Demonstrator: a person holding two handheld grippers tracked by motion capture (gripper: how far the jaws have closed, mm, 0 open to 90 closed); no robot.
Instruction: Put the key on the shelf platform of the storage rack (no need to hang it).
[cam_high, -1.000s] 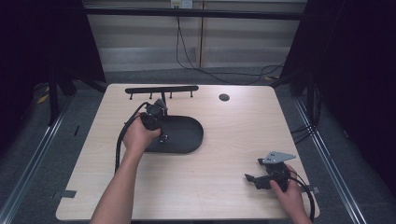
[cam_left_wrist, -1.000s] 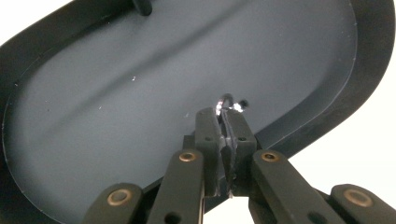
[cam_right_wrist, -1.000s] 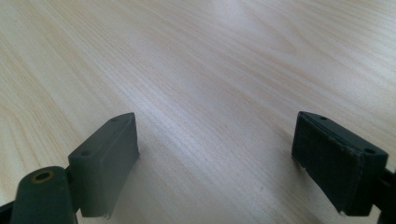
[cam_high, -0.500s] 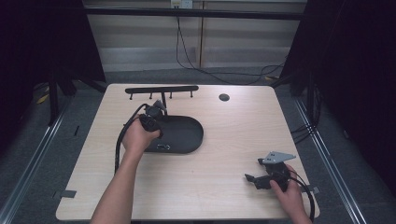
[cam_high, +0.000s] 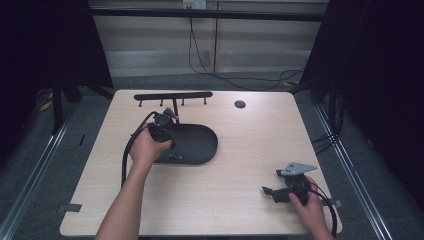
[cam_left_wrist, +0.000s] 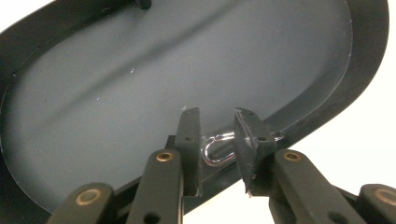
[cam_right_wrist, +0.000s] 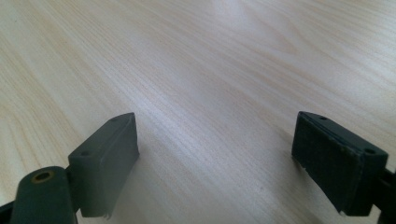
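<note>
High view: tray (cam_high: 200, 145) unlabelled.

I see a matt black plastic tray (cam_left_wrist: 140, 79), a shiny metal ring (cam_left_wrist: 217, 149), and a smooth pale wood-grain bench (cam_right_wrist: 210, 70).

Small silver metal loop (cam_left_wrist: 217, 151), lying at black oval tray's (cam_left_wrist: 140, 79) rim

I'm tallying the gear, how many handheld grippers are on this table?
2: the left gripper is over the black tray's left end; the right gripper rests near the table's front right corner.
</note>
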